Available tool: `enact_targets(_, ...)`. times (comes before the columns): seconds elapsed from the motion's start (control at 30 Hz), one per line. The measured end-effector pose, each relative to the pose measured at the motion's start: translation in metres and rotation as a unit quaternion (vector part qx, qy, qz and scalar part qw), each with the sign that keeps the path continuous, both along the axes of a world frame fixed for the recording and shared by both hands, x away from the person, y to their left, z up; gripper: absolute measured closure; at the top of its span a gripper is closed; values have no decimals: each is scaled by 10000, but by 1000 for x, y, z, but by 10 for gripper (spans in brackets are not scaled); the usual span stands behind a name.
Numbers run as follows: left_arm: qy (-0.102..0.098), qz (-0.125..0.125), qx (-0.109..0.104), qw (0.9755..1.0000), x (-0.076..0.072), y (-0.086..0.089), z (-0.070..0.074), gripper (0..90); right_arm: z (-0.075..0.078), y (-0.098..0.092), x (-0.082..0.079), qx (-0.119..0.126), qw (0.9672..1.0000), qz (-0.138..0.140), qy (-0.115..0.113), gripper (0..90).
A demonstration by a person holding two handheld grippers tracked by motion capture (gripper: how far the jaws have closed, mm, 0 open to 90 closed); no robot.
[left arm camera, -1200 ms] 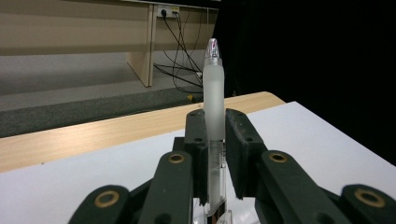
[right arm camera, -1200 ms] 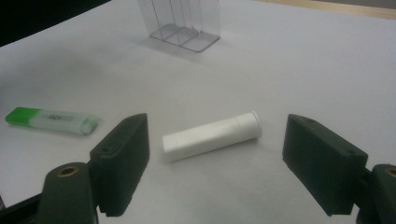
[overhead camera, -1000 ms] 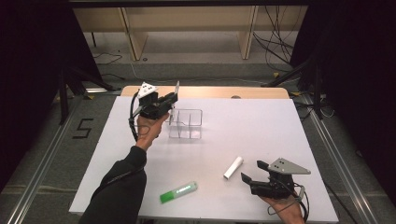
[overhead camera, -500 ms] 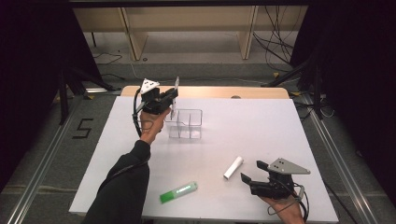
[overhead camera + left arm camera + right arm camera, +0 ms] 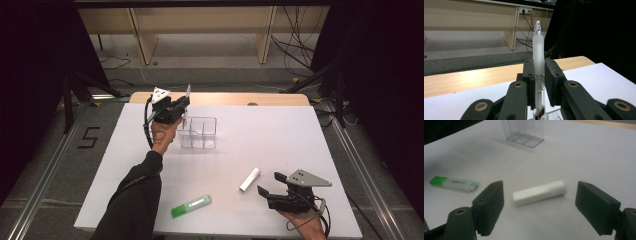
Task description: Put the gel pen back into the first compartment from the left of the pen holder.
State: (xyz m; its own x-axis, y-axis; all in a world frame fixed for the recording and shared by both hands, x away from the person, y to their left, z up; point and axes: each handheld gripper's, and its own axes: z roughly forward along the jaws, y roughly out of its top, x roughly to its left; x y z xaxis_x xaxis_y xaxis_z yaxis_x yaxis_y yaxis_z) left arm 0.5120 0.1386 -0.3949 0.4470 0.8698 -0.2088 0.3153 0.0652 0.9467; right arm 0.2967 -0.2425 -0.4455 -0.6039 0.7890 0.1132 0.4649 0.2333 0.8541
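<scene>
The left tool (image 5: 539, 82) is clamped tight on a frosted pen (image 5: 538, 52), held upright with its tip just above the clear organizer (image 5: 198, 133), at the box's 10 o'clock corner in the high view. The pen's lower end seems close to a compartment wall, so if it comes down slightly off line it could catch the rim and tip the light box, or skid out of the pads. The right tool (image 5: 539, 207) rests at the table's (image 5: 280, 125) 5 o'clock corner, jaws spread wide and empty, with a white tube (image 5: 539, 192) lying between them untouched. A green highlighter (image 5: 191, 205) lies at 7 o'clock.
</scene>
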Motion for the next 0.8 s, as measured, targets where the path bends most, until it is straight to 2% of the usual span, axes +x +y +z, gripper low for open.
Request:
enact_targets(0.33, -20, 3, -113, 9999, -2, 2, -9, 796, -1, 1, 1, -4, 10000, 7, 20, 240)
enact_targets(0.8, 36, -21, -81, 10000, -6, 1, -20, 795, -1, 2, 0, -12, 10000, 32, -9, 241)
